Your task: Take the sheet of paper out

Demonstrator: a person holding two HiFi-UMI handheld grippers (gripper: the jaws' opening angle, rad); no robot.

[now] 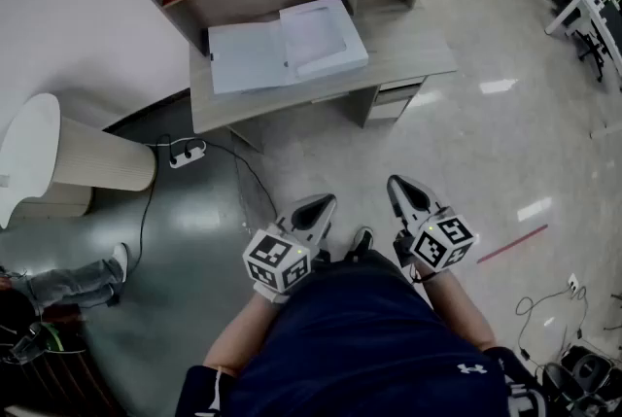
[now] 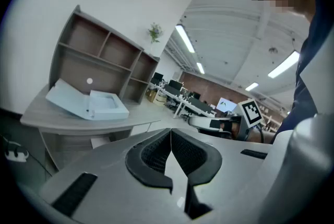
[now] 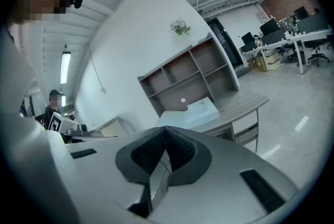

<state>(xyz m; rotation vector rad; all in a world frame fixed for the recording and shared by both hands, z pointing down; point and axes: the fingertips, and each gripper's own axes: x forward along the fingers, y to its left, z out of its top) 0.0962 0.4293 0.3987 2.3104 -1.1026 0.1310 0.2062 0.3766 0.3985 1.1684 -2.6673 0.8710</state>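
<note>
Head view: an open box [image 1: 288,46] is set crosswise on the bench [image 1: 418,55], well ahead; the sheet [image 1: 319,34] seemingly lies in its right half. The left hand-held gripper [image 1: 323,205] and right hand-held gripper [image 1: 398,186] are closed and empty; the left is judged marginally nearer.

head: high, looking down | both gripper views: forward, far | shared: desk [image 1: 410,48]
</note>
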